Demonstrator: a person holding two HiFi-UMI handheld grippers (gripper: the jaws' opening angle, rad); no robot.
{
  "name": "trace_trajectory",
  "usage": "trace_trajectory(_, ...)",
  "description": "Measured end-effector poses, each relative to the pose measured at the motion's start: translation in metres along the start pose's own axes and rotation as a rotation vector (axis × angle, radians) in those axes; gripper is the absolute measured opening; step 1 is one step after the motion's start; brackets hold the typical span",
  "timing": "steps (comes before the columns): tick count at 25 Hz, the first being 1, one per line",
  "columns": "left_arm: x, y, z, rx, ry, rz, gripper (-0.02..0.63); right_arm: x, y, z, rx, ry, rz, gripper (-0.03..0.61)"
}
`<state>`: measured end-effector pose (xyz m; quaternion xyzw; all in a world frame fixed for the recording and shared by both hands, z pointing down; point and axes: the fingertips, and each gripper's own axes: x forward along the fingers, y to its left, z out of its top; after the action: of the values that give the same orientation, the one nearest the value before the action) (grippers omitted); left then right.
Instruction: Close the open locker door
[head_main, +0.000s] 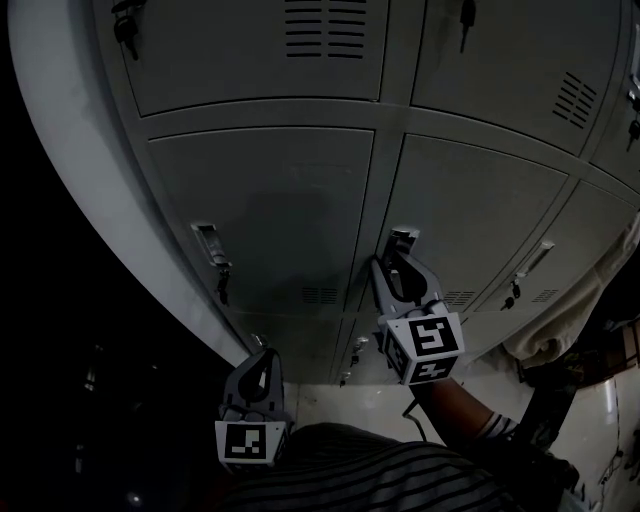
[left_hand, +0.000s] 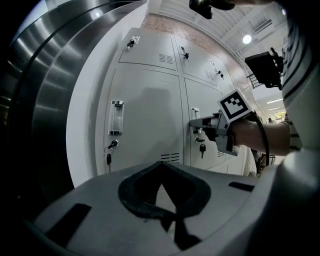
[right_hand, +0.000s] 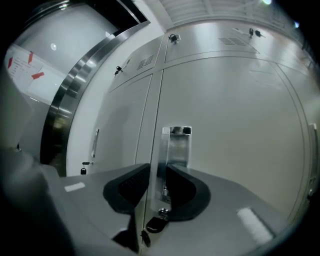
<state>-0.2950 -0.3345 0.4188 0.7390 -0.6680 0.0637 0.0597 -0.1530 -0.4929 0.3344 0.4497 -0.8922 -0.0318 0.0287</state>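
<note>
Grey lockers (head_main: 270, 200) fill the head view. The locker door (head_main: 470, 210) right of the middle carries an upright chrome handle (head_main: 403, 237) near its left edge. My right gripper (head_main: 398, 262) reaches up to that handle. In the right gripper view the handle (right_hand: 177, 145) runs down between the black pads (right_hand: 130, 187), which sit against both its sides; my right gripper (right_hand: 157, 172) is shut on it. The door lies close to flush with its neighbour. A key (right_hand: 156, 224) hangs below. My left gripper (head_main: 262, 358) hangs low, away from the lockers, shut and empty (left_hand: 160, 167).
The locker to the left has its own handle (head_main: 210, 243) with keys (head_main: 222, 285) hanging under it. A curved steel wall (left_hand: 45, 100) borders the lockers on the left. A pale cloth (head_main: 560, 330) hangs at the right. The person's striped sleeve (head_main: 400, 480) is at the bottom.
</note>
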Motion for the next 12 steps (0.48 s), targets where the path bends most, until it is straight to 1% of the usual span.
trace_trajectory(5, 0.001, 0.005, -0.001, 0.006, 0.006, 0.005, 0.005, 0.001, 0.002, 0.001, 0.012, -0.023, 0.013, 0.103)
trace_trajectory(8, 0.004, -0.001, -0.005, 0.001, 0.011, -0.004, 0.005, -0.002, 0.0, 0.002, 0.061, -0.039, 0.034, 0.103)
trace_trajectory(9, 0.004, -0.002, -0.006, 0.0, 0.013, -0.007, 0.005, -0.004, 0.0, 0.003, 0.081, -0.044, 0.049, 0.111)
trace_trajectory(11, 0.003, -0.005, -0.007, -0.001, 0.015, -0.012, 0.005, -0.011, 0.004, 0.005, 0.099, -0.049, 0.076, 0.16)
trace_trajectory(12, 0.002, -0.006, -0.008, -0.002, 0.016, -0.014, 0.005, -0.016, 0.005, 0.006, 0.1, -0.051, 0.083, 0.17)
